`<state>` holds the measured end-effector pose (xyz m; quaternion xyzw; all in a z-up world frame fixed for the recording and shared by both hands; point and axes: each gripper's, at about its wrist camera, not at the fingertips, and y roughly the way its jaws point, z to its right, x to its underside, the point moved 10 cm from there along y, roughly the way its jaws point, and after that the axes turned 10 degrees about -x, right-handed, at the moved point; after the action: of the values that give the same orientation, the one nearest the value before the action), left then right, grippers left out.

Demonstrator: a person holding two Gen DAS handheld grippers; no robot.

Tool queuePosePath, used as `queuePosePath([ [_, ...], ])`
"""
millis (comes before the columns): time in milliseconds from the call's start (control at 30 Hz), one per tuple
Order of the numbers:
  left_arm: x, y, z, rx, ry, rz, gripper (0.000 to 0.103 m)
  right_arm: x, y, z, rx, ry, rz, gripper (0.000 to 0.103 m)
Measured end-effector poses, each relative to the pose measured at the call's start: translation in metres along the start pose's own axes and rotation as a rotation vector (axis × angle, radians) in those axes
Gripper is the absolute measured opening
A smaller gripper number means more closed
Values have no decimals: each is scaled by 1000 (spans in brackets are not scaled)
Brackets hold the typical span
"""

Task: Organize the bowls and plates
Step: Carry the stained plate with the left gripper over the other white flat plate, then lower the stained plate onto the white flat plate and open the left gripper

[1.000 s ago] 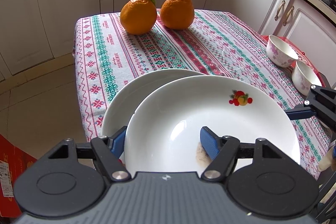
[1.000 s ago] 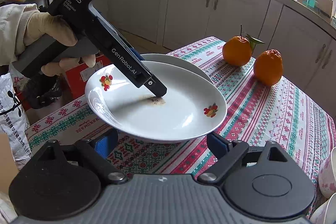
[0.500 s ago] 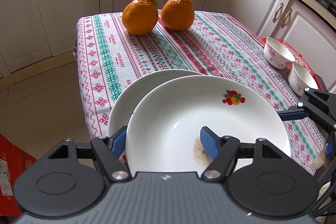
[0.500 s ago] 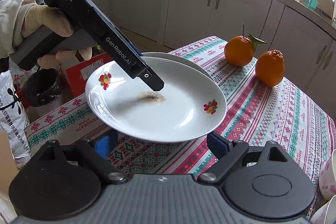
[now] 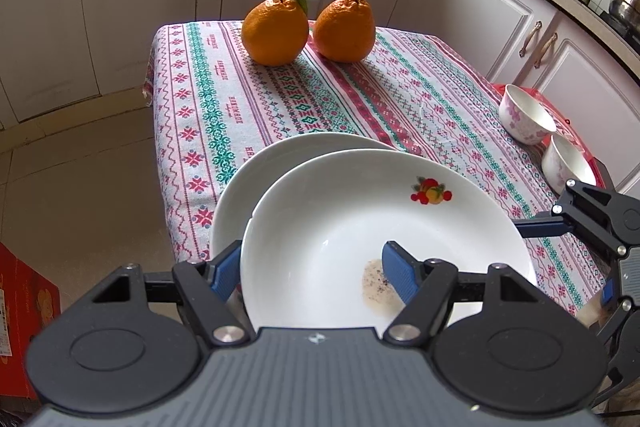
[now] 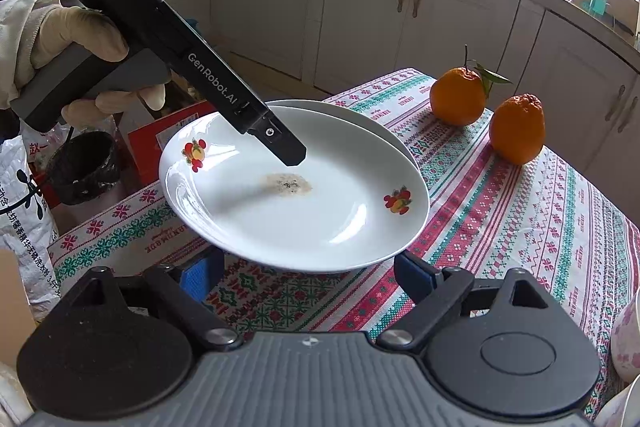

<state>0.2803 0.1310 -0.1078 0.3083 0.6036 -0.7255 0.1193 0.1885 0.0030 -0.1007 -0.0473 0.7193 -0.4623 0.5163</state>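
On the table [image 5: 256, 99], which wears a cloth with red and green stripes, two white plates sit near one corner. The top plate [image 5: 360, 227] has little fruit pictures on its rim and a brown stain [image 6: 286, 184] in its middle. It is tipped up over the bottom plate [image 5: 256, 187], which peeks out from under it on the far side. The left gripper [image 5: 310, 269] has one blue finger [image 5: 224, 269] outside the rim of the top plate and the other blue finger over the inside of the plate, just by the stain. From the right wrist view that inside finger hangs a little above the plate, so it cannot be told if the fingers are really squeezing it. A gloved hand [image 6: 76, 39] holds this gripper by its handle. The right gripper [image 6: 308, 273] waits just beside the near edge of the top plate with its jaws wide apart and nothing in them. Two oranges [image 5: 276, 31] sit close together at the far end of the table, and one has a green leaf on its stem. Two small bowls [image 5: 524, 115] with pink flowers stand side by side at the table's right edge. White cupboards [image 5: 80, 7] run around the room behind the table.
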Motion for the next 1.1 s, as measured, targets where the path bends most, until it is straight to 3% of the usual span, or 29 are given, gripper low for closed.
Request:
queuePosePath([
  [1100,-1,-17,-9,-21,-94,12,78,0,-2,-2,-6,2,32,94],
])
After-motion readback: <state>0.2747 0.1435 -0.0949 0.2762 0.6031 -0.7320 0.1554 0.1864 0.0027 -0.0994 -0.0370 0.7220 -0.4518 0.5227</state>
